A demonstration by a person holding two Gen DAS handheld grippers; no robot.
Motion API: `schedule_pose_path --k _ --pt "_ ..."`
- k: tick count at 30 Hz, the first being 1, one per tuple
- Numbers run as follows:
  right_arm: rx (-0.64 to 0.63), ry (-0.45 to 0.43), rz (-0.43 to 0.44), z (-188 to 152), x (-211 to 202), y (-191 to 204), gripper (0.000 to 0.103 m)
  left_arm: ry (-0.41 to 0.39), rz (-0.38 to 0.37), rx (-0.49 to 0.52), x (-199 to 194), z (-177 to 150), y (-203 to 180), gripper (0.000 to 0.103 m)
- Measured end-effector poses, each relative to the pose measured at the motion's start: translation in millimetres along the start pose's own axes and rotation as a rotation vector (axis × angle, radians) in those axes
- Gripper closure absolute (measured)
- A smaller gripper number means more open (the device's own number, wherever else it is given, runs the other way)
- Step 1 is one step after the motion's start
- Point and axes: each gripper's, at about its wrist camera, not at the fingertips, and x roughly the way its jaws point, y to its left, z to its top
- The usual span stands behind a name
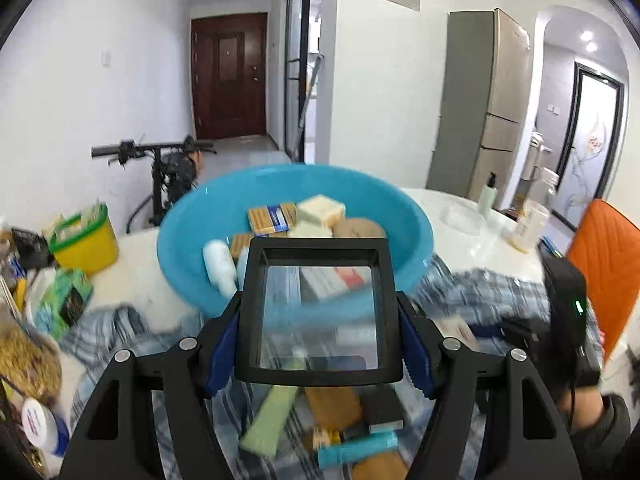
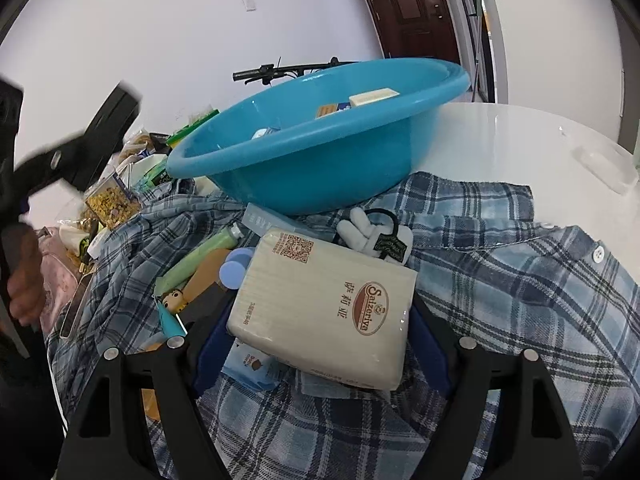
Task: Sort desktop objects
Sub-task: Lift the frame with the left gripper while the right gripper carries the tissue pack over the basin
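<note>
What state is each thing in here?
Left gripper: shut on the magnifier.
Magnifier: held up before the basin.
Right gripper: around the napkin pack; grip unclear.
Napkin pack: sealed, lying tilted on the clutter.
Basin: upright, partly filled.
Shirt: spread out, crumpled.

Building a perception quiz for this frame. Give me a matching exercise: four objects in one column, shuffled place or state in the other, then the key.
Things:
1. magnifier
2. tissue pack
3. blue basin
4. green tube

Places or states:
A. lying loose on the plaid shirt
B. gripped in the left gripper
C. holds boxes and a bottle
D. between the fingers of the right gripper

Pairs: 1-B, 2-D, 3-C, 4-A
</note>
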Motion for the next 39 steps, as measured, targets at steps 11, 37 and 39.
schedule_pose_path --k 11,37,39 --pt "0.017 -0.037 -0.016 2.0 -6.3 -3.8 0.025 -0.078 0.086 -0.072 43.1 43.1 5.9 0.031" --pt "-0.128 -0.223 -0.08 112.9 -63.3 32.4 0.025 -0.078 0.055 -0.104 55.2 30.2 21.7 0.031" --pt "-0.135 -0.24 -0.079 130.6 -57.9 36.1 0.025 -0.08 0.061 -0.108 53.9 30.4 23.9 0.031"
